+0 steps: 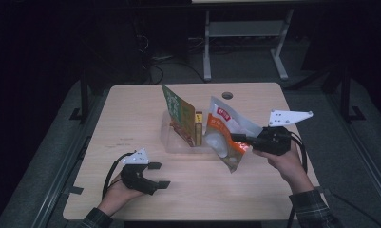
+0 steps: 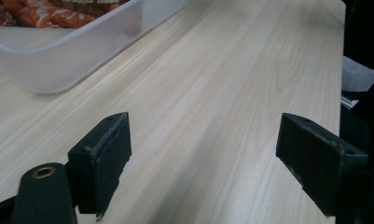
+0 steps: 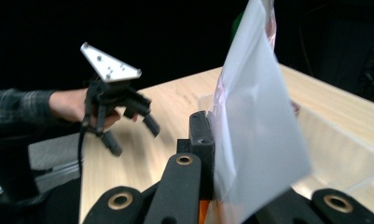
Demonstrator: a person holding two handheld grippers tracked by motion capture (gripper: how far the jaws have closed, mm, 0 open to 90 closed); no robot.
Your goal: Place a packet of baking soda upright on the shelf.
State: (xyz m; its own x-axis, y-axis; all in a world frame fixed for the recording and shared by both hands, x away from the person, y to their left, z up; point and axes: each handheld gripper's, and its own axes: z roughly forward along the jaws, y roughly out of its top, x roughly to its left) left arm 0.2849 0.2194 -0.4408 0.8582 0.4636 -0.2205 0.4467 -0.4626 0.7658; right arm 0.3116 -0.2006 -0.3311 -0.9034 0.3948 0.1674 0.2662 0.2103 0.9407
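The right gripper (image 1: 242, 141) has its fingers clamped on the white and orange pouch (image 1: 223, 135), which hangs tilted at the right edge of the clear plastic tray (image 1: 171, 145), partly over the wooden surface (image 1: 131, 114). The high view shows the pouch's printed front and its position beside the green packet (image 1: 175, 110) and the yellow box (image 1: 198, 124) standing in the tray. The right gripper view shows the pouch's (image 3: 254, 126) plain pale side pinched against one black finger (image 3: 202, 133), with the tray wall (image 3: 334, 149) behind it.

The left gripper (image 1: 159, 175) sits low over the near left of the surface, well apart from the pouch. Its fingers (image 2: 105, 154) stand wide apart with nothing between them, as the left gripper view shows; bare wood (image 2: 222, 116) lies beyond, and a tray corner (image 2: 82, 51) appears at upper left. The right gripper view also shows the left gripper (image 3: 133, 133) from the front, held in a hand (image 3: 72, 107).
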